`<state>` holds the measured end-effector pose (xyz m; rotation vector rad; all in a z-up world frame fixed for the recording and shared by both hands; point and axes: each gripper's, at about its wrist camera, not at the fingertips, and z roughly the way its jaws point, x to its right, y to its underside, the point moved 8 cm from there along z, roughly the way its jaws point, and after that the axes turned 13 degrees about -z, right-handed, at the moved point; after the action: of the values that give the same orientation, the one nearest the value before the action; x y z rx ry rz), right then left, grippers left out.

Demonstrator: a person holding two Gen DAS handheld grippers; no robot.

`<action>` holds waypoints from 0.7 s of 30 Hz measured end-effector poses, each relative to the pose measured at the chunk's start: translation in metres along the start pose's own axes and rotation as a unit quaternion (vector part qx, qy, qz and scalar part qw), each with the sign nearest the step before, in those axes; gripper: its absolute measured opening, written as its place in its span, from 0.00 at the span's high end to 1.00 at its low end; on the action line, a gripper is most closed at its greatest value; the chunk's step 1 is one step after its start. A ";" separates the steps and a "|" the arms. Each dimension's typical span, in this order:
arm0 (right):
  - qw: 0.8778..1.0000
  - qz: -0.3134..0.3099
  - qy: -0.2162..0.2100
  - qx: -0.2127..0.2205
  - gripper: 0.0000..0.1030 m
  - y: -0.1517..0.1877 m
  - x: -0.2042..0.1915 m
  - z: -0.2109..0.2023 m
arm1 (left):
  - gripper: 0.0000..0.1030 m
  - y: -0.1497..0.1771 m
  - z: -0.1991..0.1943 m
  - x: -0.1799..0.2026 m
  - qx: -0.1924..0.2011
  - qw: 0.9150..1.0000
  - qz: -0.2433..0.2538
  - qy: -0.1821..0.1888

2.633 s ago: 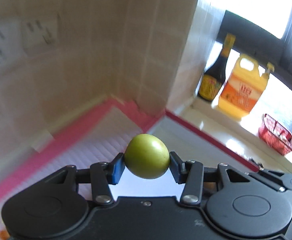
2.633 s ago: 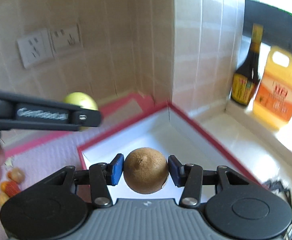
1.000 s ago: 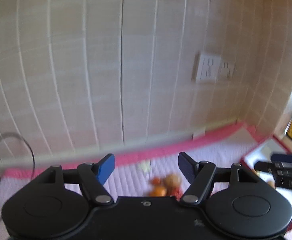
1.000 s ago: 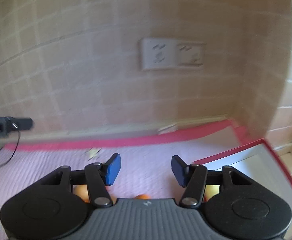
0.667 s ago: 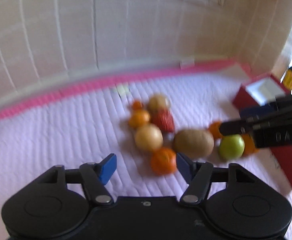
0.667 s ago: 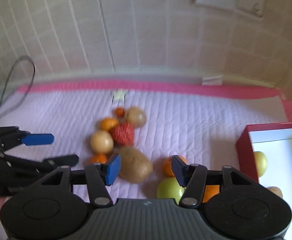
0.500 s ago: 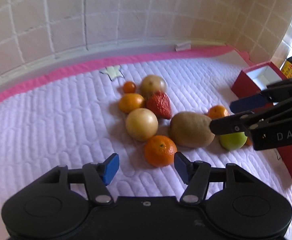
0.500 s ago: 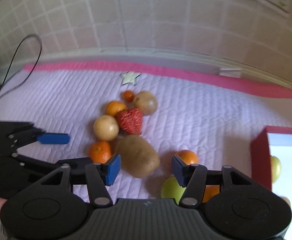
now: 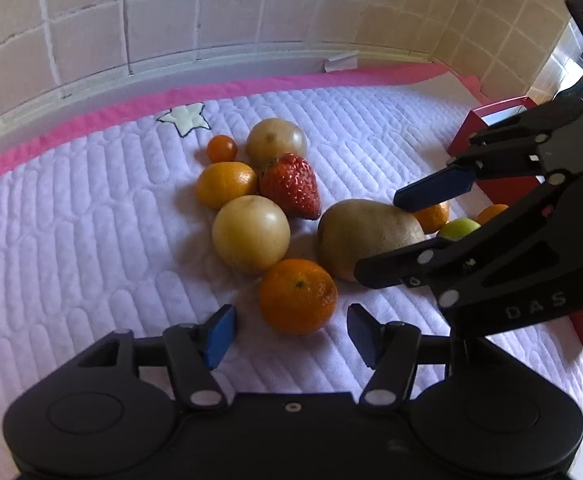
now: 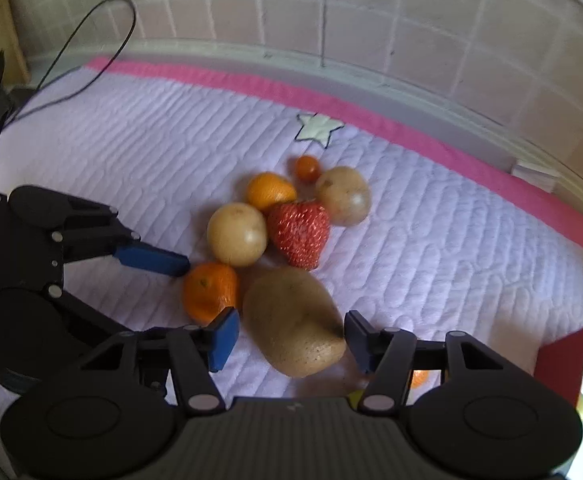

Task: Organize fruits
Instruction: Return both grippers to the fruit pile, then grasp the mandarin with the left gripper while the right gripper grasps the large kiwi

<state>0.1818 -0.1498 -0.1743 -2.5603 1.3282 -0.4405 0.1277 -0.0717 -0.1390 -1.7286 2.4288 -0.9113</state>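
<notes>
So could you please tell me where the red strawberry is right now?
The red strawberry lies mid-cluster on the white quilted mat, beside the pale round fruit and just behind the big brown kiwi.

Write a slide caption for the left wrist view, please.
Left gripper, fingers open, closes in on an orange among fruit on a quilted mat.

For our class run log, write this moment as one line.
left gripper: open, around orange | right gripper: open, around kiwi | red box: right | nothing gripped
</notes>
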 end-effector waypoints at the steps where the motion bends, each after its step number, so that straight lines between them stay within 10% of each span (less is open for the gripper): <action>1: 1.000 -0.002 -0.003 -0.003 0.41 0.000 0.001 0.002 | 0.30 0.000 0.000 0.001 0.002 1.000 0.003 -0.001; 21: 0.999 0.025 -0.027 0.002 0.40 0.000 0.008 0.019 | 0.54 -0.004 0.003 0.008 0.025 0.998 0.044 -0.022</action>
<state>0.1932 -0.1553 -0.1907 -2.5106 1.3684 -0.3626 0.1294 -0.0803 -0.1368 -1.5952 2.4103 -0.9056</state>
